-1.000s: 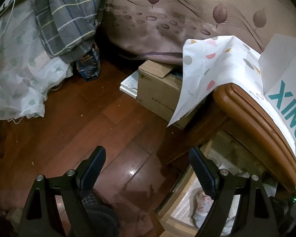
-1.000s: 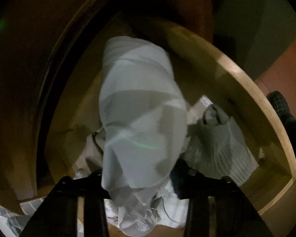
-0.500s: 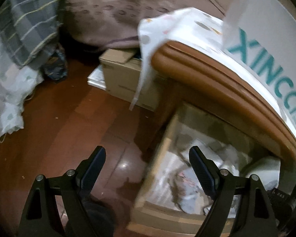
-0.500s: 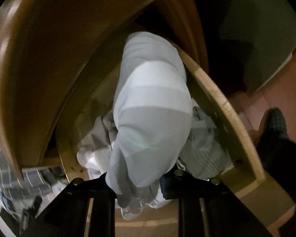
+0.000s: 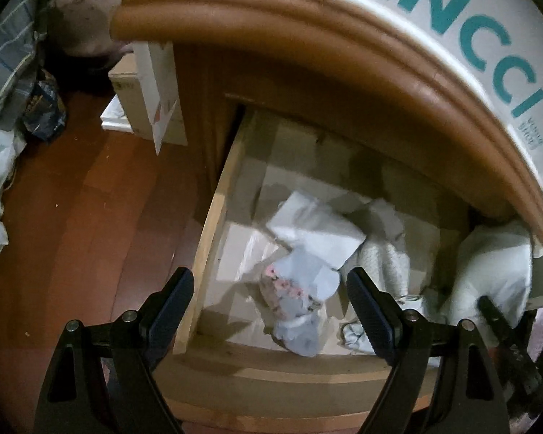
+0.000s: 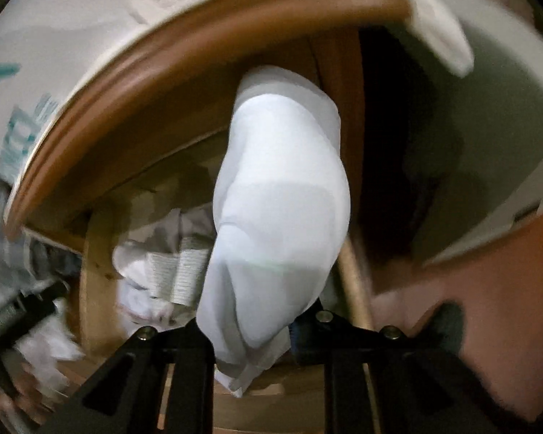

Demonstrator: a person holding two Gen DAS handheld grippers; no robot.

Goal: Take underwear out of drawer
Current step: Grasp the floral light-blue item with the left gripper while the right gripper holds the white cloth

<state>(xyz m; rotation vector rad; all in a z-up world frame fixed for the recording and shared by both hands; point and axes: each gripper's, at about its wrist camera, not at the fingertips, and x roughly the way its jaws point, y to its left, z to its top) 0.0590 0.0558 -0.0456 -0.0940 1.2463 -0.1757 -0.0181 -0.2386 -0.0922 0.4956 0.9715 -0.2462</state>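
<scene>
The wooden drawer (image 5: 213,224) is pulled open under the curved brown cabinet top (image 5: 344,36). It holds several folded pale garments, among them a flower-print piece (image 5: 297,296). My left gripper (image 5: 271,300) is open and empty, hovering above the drawer's front left corner. My right gripper (image 6: 251,329) is shut on a pale grey-white piece of underwear (image 6: 282,209), held up above the drawer's right end; it also shows in the left wrist view (image 5: 492,275). Other garments (image 6: 163,271) lie in the drawer below it.
A white sheet with teal letters (image 5: 488,36) covers the cabinet top. A cardboard box (image 5: 144,108) stands on the brown wooden floor (image 5: 72,217) left of the cabinet. Bedding and a plaid cloth (image 5: 3,54) lie far left. A pale wall (image 6: 488,144) is right of the cabinet.
My right gripper has lifted the underwear up out of the drawer toward the cabinet top. My left gripper has swung right, from over the floor to over the open drawer.
</scene>
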